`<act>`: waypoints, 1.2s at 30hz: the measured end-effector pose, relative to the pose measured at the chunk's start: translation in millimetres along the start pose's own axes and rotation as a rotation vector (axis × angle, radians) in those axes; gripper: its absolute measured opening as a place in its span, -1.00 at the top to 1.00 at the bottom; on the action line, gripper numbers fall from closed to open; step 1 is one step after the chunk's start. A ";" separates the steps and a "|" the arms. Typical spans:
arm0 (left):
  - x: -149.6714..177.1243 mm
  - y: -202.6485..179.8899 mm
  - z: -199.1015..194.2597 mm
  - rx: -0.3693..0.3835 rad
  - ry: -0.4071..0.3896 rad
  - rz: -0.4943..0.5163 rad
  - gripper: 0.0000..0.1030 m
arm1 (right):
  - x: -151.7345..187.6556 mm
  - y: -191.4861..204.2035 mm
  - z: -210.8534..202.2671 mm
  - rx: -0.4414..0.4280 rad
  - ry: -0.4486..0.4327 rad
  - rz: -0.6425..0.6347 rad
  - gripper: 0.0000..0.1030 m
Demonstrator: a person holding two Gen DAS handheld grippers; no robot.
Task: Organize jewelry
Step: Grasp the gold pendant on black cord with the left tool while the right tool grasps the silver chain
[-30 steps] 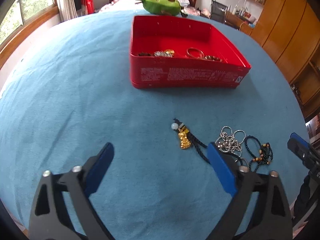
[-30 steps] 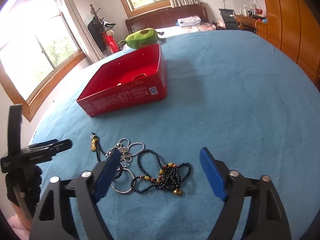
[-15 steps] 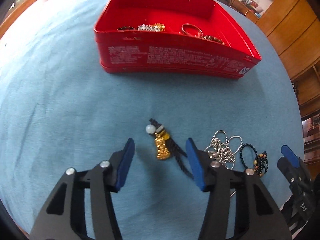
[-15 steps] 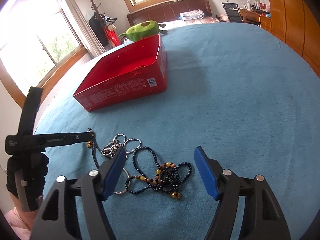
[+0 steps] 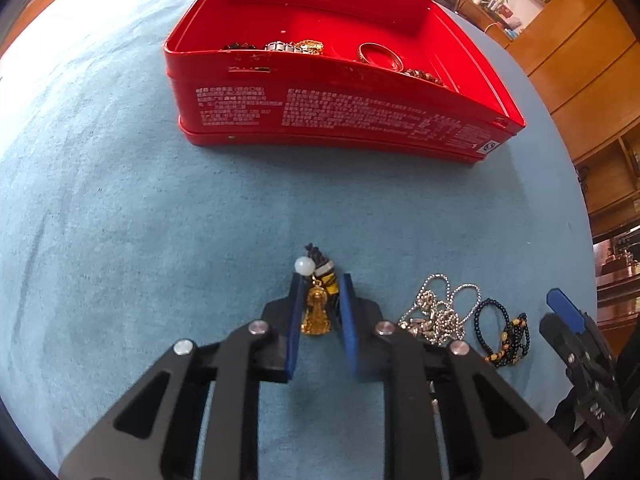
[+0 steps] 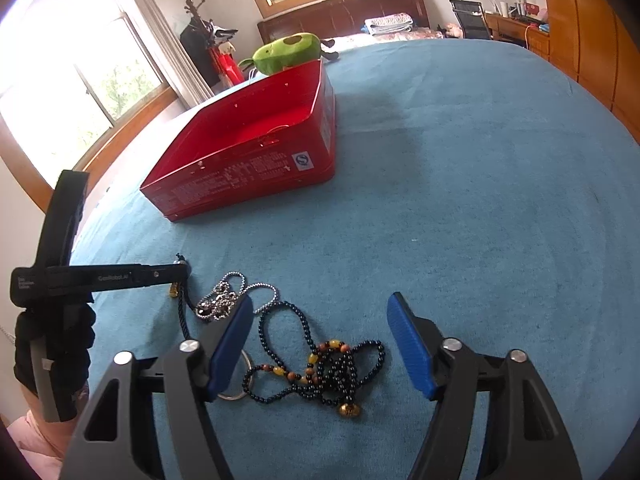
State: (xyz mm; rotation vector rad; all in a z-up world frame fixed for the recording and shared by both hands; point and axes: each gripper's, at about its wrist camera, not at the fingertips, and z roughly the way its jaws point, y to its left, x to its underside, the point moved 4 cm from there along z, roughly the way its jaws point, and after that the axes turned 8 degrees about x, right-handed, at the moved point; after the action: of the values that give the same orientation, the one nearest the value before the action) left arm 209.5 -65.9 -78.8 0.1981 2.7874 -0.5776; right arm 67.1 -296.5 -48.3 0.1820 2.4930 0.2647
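Left tool has just been closing, and its two blue pads now sit close on both sides of the gold charm, which lies on the blue tabletop in front of the red tin. The pads look like they touch the charm, but whether they pinch it tight is hard to tell. To do this step well, I think the squeeze should finish before any lift, and the lift should go slowly, because the charm's black cord runs back toward the silver chain and could drag it along. Then the charm can go over the wall of the tin and drop in with the rings and beads already there. Right tool has also been closing a bit, but it is open, with the dark bead string lying between its pads and not touched. Most of the cord hides under the left tool. The things inside the tin are small and partly cut off by its near wall. A metal ring is half hidden behind the right tool's pad.
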 end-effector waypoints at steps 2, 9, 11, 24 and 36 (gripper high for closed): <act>0.0 0.9 -0.9 0.007 -0.005 0.010 0.71 | -2.5 6.6 2.1 -0.021 0.010 -0.014 -0.09; 0.2 9.2 -17.7 0.057 -0.037 0.033 0.99 | -6.6 34.3 9.8 -0.089 0.056 -0.063 -0.03; 0.3 14.3 -25.4 0.056 -0.049 0.041 1.00 | -6.4 42.9 13.7 -0.090 0.070 -0.088 -0.03; 1.9 47.5 -36.7 0.050 -0.046 0.056 0.97 | -0.9 87.1 55.9 -0.040 0.196 -0.233 -0.21; -0.3 38.5 -17.2 -0.026 -0.034 0.097 0.57 | 6.5 109.5 70.2 0.055 0.201 -0.331 0.34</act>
State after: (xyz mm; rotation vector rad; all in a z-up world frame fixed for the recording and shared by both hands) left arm 212.7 -23.9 -77.8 0.3128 2.7329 -0.5164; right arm 111.2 -178.7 -82.0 -0.2466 2.6781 0.0791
